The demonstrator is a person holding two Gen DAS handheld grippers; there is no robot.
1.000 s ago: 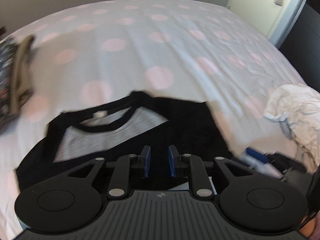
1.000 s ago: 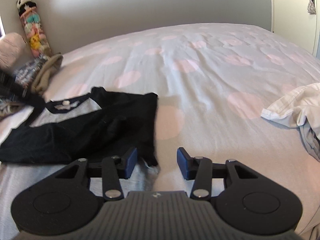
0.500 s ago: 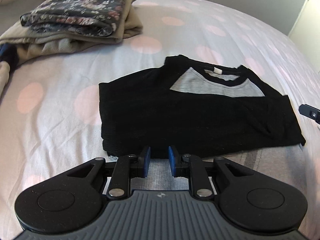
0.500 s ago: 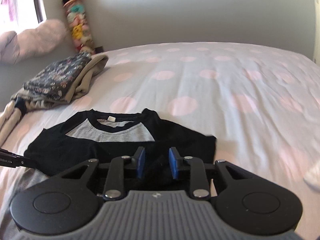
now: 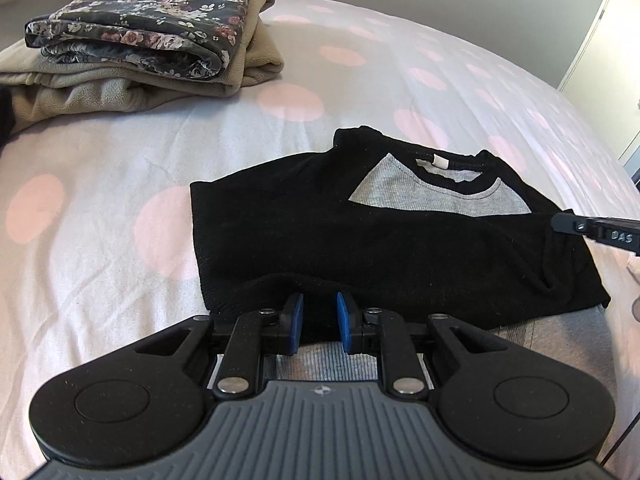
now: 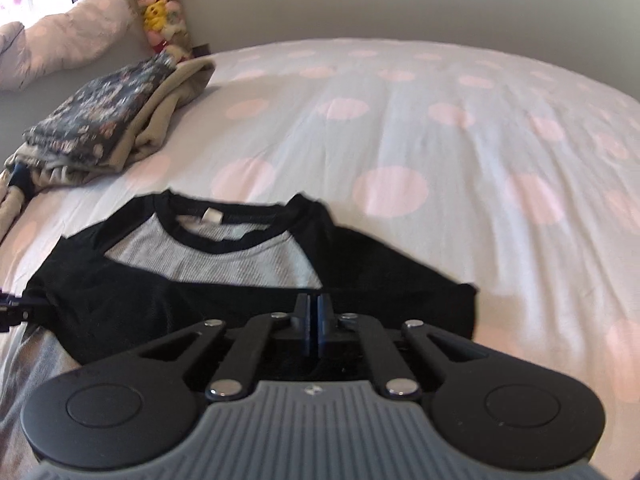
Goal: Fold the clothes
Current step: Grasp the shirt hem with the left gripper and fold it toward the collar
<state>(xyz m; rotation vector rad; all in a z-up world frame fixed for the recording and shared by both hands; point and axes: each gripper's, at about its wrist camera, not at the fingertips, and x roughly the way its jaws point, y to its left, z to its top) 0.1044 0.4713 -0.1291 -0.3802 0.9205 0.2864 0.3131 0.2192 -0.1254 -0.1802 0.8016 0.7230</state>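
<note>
A black shirt with a grey chest panel (image 5: 360, 240) lies flat on the bed, sleeves folded across, collar pointing away. My left gripper (image 5: 318, 312) is at the shirt's near left edge. Its blue pads stand a narrow gap apart with the black fabric puckered up between them. In the right wrist view the same shirt (image 6: 224, 264) fills the near middle, and my right gripper (image 6: 313, 312) is shut on its near black edge. One right finger (image 5: 592, 230) reaches in over the shirt's right side. The left gripper (image 6: 12, 308) shows at that view's far left edge.
A folded pile, floral cloth on beige fleece (image 5: 140, 36), sits at the back left of the bed (image 6: 100, 128). The white sheet with pink dots (image 5: 100, 200) stretches all around. A pillow (image 6: 60, 36) and a column of toys (image 6: 164, 4) stand by the wall.
The right gripper went from wide open to shut on the shirt's near edge. Both grippers swung round to face the collar and moved in closer. The left gap kept its width.
</note>
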